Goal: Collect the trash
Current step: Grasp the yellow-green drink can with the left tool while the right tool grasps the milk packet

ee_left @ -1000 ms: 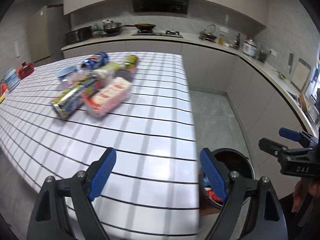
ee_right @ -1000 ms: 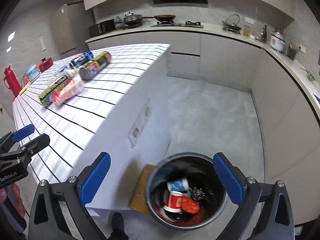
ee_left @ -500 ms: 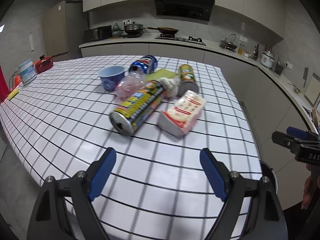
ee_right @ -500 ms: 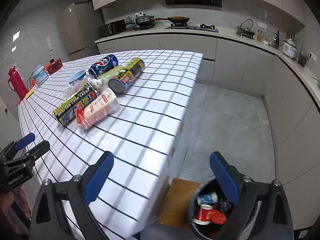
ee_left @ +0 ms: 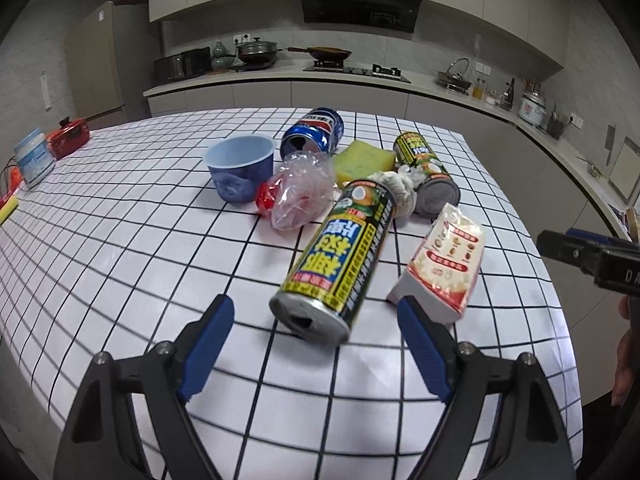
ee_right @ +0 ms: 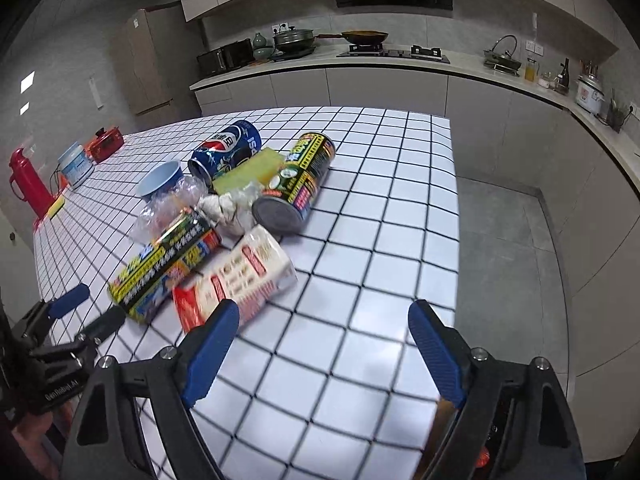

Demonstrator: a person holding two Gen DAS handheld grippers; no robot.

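Up above the white table with the black grid lines (ee_left: 120, 240), the left gripper (ee_left: 316, 344) hung with its blue fingers (ee_left: 206, 346) spread wide and nothing between them. Just past its tips lay a tall green and yellow drink can (ee_left: 340, 260) on its side, with its open top facing the gripper. Right beside the can lay a white and red soft paper pack (ee_left: 444, 264), close to the right finger.

Behind them sat more trash in a heap. A crumpled clear plastic bag (ee_left: 300, 192) leaned on a light blue plastic cup (ee_left: 240, 168). A blue soda can (ee_left: 314, 136) lay behind the bag, next to a yellow sponge (ee_left: 362, 160). A white wad of paper (ee_left: 400, 188) touched a second green and yellow can (ee_left: 426, 172).

Over the table's near edge, the right gripper (ee_right: 324, 350) was spread wide too and held nothing. Its left finger (ee_right: 210, 352) was near the paper pack (ee_right: 240, 280).
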